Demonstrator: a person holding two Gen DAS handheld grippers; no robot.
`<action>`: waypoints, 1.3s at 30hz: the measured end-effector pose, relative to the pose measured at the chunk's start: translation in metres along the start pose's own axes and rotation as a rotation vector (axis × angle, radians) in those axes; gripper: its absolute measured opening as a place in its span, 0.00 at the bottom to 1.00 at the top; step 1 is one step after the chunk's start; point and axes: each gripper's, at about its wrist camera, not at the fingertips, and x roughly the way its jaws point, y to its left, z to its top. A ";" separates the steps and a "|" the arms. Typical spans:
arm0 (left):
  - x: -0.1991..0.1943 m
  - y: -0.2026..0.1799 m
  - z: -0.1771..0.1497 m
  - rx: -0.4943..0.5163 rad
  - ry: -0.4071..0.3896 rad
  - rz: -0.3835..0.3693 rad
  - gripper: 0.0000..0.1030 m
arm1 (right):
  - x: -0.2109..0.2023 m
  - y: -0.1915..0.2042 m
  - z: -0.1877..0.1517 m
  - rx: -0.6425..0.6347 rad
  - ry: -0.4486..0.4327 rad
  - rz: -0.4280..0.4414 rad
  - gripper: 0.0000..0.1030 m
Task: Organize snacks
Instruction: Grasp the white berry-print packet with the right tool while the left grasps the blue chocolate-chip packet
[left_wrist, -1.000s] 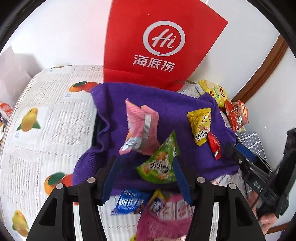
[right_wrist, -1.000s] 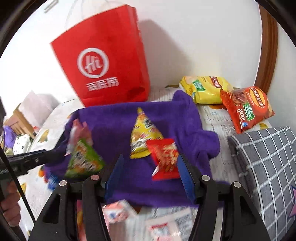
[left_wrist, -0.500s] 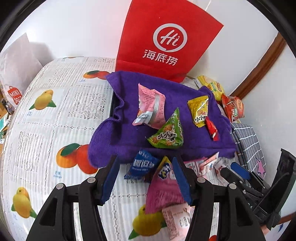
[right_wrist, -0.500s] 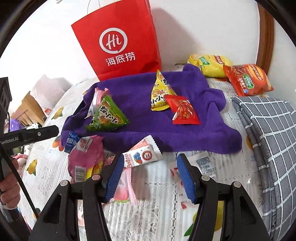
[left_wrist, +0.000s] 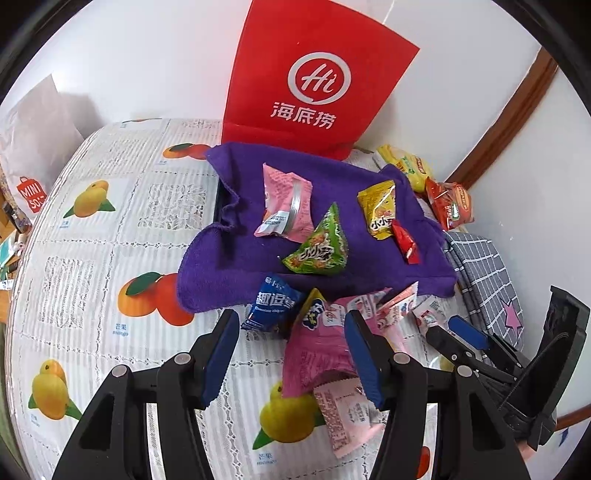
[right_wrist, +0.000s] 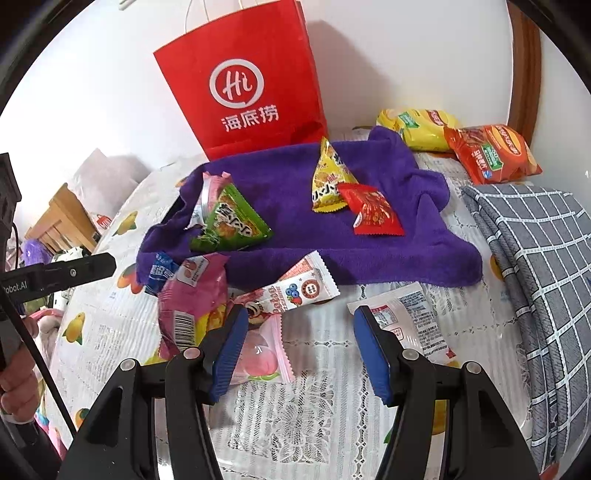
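Note:
A purple towel (left_wrist: 236, 258) (right_wrist: 406, 229) lies on the fruit-print tablecloth. On it rest a pink packet (left_wrist: 286, 206), a green triangular packet (left_wrist: 319, 249) (right_wrist: 231, 221), a yellow packet (left_wrist: 380, 208) (right_wrist: 330, 177) and a red packet (left_wrist: 404, 240) (right_wrist: 373, 210). A loose pile sits in front of the towel: a blue packet (left_wrist: 273, 304), a large pink bag (left_wrist: 317, 350) (right_wrist: 192, 295) and a white berry packet (right_wrist: 295, 291). My left gripper (left_wrist: 291, 354) hangs open above that pile. My right gripper (right_wrist: 299, 350) (left_wrist: 454, 332) is open over bare cloth between a peach packet (right_wrist: 262, 354) and a white sachet (right_wrist: 410, 317).
A red paper bag (left_wrist: 314, 92) (right_wrist: 243, 85) stands against the wall behind the towel. Yellow and orange chip bags (right_wrist: 491, 151) (left_wrist: 448, 203) lie at the back right. A grey checked cloth (right_wrist: 535, 251) covers the right edge. A person's hand (right_wrist: 14, 387) holds the left gripper's handle.
Both grippers have drawn back from the towel toward the near side of the table, so the loose pile in front of it now shows. Jaw widths look unchanged.

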 end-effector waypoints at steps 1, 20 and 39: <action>-0.001 -0.001 0.000 0.003 0.000 0.000 0.55 | -0.001 0.000 0.000 0.001 -0.001 -0.001 0.58; 0.012 0.013 0.000 -0.023 -0.001 0.005 0.55 | 0.038 0.006 -0.001 0.080 0.071 0.071 0.58; 0.030 0.031 -0.004 -0.011 0.018 -0.007 0.55 | 0.069 0.012 0.011 0.223 0.096 0.080 0.28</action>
